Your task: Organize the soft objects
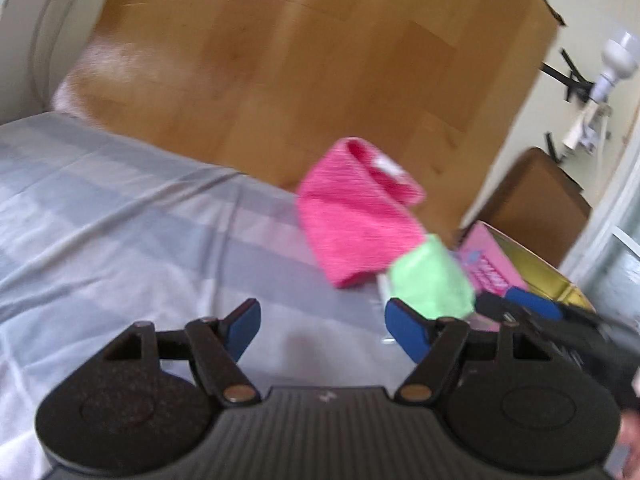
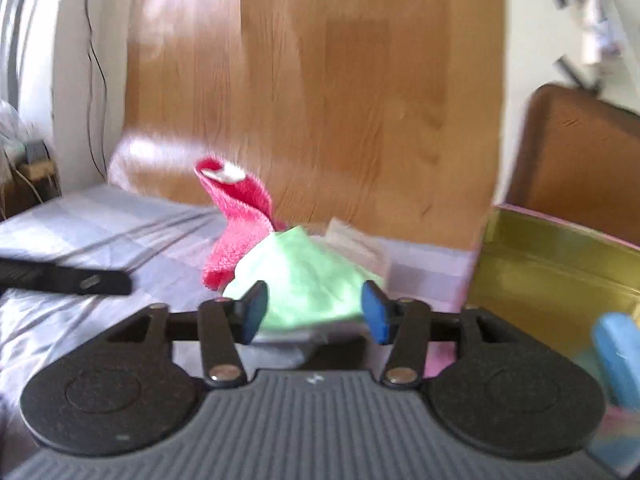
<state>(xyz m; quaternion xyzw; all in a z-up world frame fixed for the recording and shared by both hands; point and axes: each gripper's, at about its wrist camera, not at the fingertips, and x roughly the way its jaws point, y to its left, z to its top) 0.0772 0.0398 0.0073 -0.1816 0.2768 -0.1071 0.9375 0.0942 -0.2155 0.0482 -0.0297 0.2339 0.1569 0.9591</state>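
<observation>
The pink cloth (image 1: pixel 356 216) and green cloth (image 2: pixel 304 276) lie touching on the striped bed sheet (image 1: pixel 120 216), the pink one rumpled upward behind the green, both just left of the gold-lined box (image 2: pixel 560 264). Both look light, limp and likely to sag, so a pinch on a bunched fold should hold better than a flat edge. The left gripper (image 1: pixel 320 328) stands open and empty. The right gripper (image 2: pixel 316 312) stands open too, its jaws parted around the green cloth's near edge without pressing it.
</observation>
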